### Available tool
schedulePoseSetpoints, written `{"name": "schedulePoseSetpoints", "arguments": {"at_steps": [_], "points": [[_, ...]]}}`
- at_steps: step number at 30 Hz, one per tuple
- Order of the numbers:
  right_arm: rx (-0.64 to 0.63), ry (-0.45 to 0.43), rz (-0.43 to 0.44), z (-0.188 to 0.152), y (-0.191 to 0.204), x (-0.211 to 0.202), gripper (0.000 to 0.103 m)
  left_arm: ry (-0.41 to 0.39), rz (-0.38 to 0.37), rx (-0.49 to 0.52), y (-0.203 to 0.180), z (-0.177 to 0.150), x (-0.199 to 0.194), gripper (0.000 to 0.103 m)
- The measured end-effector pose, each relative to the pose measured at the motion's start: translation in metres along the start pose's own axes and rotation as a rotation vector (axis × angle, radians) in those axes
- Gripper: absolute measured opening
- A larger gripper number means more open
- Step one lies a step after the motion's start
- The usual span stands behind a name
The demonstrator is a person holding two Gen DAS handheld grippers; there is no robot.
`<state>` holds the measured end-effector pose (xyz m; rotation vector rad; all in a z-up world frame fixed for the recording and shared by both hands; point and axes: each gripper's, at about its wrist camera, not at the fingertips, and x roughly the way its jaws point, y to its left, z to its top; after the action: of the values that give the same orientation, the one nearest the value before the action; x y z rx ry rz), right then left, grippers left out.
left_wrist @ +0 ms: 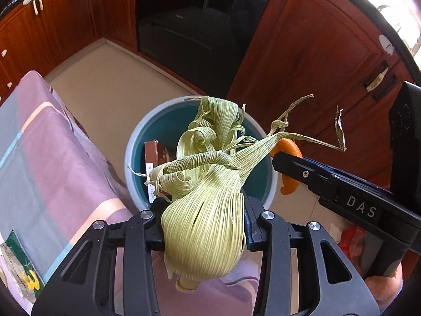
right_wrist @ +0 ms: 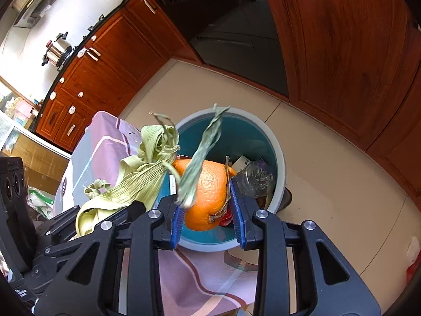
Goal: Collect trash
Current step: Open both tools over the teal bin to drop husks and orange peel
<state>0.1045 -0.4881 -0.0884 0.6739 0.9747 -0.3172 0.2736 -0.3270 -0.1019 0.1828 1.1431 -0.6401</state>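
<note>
My left gripper (left_wrist: 202, 210) is shut on a pale green corn husk (left_wrist: 205, 210), held over the near rim of a round bin (left_wrist: 131, 142) with a grey rim and teal inside. My right gripper (right_wrist: 208, 208) is shut on an orange peel (right_wrist: 208, 194), also above the bin (right_wrist: 279, 158). In the left wrist view the right gripper (left_wrist: 286, 166) comes in from the right with the peel (left_wrist: 289, 147) at its tip. In the right wrist view the husk (right_wrist: 136, 181) hangs at the left. The bin holds a brown carton (left_wrist: 152, 155) and a clear plastic bottle (right_wrist: 256, 177).
A table under a pink and grey cloth (left_wrist: 47, 152) stands left of the bin, reaching beneath both grippers. Wooden cabinets (left_wrist: 310, 60) and a dark oven front (left_wrist: 194, 31) lie beyond on a beige tile floor (right_wrist: 329, 173). A red wrapper (left_wrist: 350, 239) lies at right.
</note>
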Motion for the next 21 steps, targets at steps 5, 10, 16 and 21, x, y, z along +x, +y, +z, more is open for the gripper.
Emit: {"name": "schedulePoseSetpoints", "arguments": {"at_steps": [5,10,16,21], "points": [[-0.002,0.034,-0.033,0.007,-0.006,0.02,0.031,0.03,-0.005,0.005,0.003,0.006,0.025,0.041],[-0.008,0.057,-0.047,0.011,-0.008,0.036,0.032,0.048,-0.03,0.006,0.008,0.013,0.041,0.045],[0.012,0.05,-0.038,0.015,-0.007,0.042,0.071,0.047,-0.032,-0.009,0.01,0.021,0.041,0.071],[0.035,0.05,-0.028,0.015,-0.004,0.038,0.079,0.027,0.002,0.017,0.008,0.023,0.026,0.074]]}}
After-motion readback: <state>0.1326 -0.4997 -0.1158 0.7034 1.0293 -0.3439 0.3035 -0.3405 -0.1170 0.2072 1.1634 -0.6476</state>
